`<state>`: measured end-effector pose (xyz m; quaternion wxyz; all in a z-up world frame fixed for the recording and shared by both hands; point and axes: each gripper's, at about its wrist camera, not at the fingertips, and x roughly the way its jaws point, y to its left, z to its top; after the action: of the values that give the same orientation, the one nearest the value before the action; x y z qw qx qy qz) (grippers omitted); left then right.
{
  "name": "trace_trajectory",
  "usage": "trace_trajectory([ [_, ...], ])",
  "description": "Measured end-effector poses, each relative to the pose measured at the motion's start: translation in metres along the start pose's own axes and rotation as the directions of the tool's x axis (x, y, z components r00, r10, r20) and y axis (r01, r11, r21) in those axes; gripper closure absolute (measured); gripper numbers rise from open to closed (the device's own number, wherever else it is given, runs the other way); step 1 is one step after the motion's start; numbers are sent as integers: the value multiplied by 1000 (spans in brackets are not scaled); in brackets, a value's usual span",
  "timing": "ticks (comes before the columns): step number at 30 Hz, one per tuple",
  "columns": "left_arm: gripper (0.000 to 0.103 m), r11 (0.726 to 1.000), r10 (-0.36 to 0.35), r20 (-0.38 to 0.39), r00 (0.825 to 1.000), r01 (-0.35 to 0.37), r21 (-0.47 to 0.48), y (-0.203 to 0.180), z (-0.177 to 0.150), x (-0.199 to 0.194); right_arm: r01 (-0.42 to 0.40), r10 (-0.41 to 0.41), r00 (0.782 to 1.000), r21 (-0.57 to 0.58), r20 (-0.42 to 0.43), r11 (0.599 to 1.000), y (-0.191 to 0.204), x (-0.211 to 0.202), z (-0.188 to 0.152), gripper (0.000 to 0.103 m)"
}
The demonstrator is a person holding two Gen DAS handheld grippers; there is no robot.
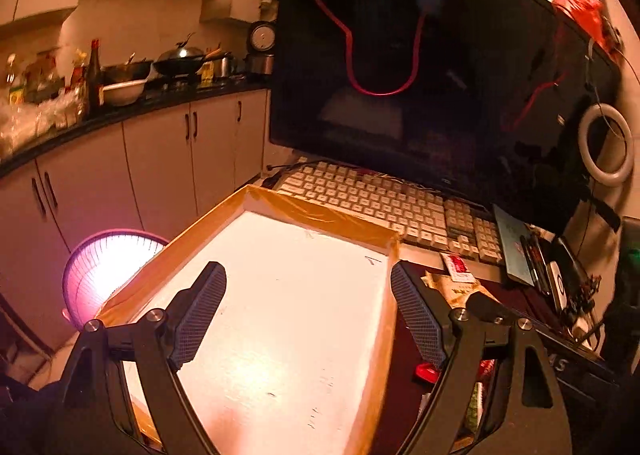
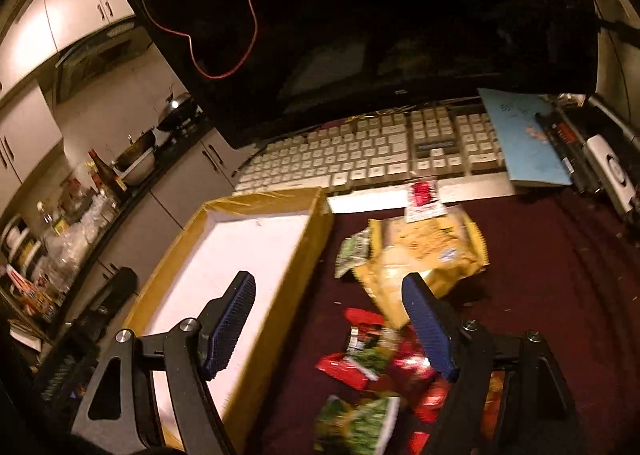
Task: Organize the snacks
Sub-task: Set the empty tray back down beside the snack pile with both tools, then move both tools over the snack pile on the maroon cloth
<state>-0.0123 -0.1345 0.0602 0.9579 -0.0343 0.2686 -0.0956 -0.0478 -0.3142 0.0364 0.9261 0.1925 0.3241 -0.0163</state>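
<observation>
A shallow white tray with tan taped walls [image 1: 320, 211] [image 2: 276, 197] lies on the dark red table, and nothing lies inside it. My left gripper [image 1: 308, 307] hangs open over the tray's floor, holding nothing. To the tray's right lies a heap of snack packets: a large yellow bag [image 2: 428, 251], a small green packet [image 2: 352, 251], red packets [image 2: 344, 369] and green ones [image 2: 360, 427]. My right gripper [image 2: 328, 319] is open above the tray's right wall and the near packets, with nothing between its fingers. In the left wrist view a yellow packet [image 1: 456, 289] and a red one [image 1: 428, 371] show beside the tray.
A white keyboard [image 2: 372, 159] [image 1: 384, 207] and a big dark monitor [image 1: 420, 75] stand behind the tray. A red-and-white sachet [image 2: 422, 201] lies by the keyboard. A blue booklet [image 2: 524, 135], pens and small devices fill the right. Kitchen cabinets, a cluttered counter and a glowing heater [image 1: 104, 275] lie to the left.
</observation>
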Motion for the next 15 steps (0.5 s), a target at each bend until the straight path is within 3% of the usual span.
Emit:
trace_trajectory([
  [4, 18, 999, -15, -13, 1000, 16, 39, -15, -1, -3, 15, -14, 999, 35, -32, 999, -20, -1, 0, 25],
  [6, 18, 997, -67, -38, 997, 69, 40, -23, -1, -3, 28, -25, 998, 63, -53, 998, -33, -3, -1, 25],
  [8, 18, 986, -161, -101, 982, 164, 22, -28, -1, 3, 44, -38, 997, 91, -64, 995, -47, -7, -2, 25],
  [11, 18, 962, -268, -202, 942, 274, 1, -41, -6, 13, 92, -82, 993, 122, -81, 988, -69, -14, -5, 25],
  [15, 18, 955, -262, -240, 935, 288, 78, -60, -14, 14, 139, -125, 987, 143, -102, 980, -93, -23, -9, 25],
])
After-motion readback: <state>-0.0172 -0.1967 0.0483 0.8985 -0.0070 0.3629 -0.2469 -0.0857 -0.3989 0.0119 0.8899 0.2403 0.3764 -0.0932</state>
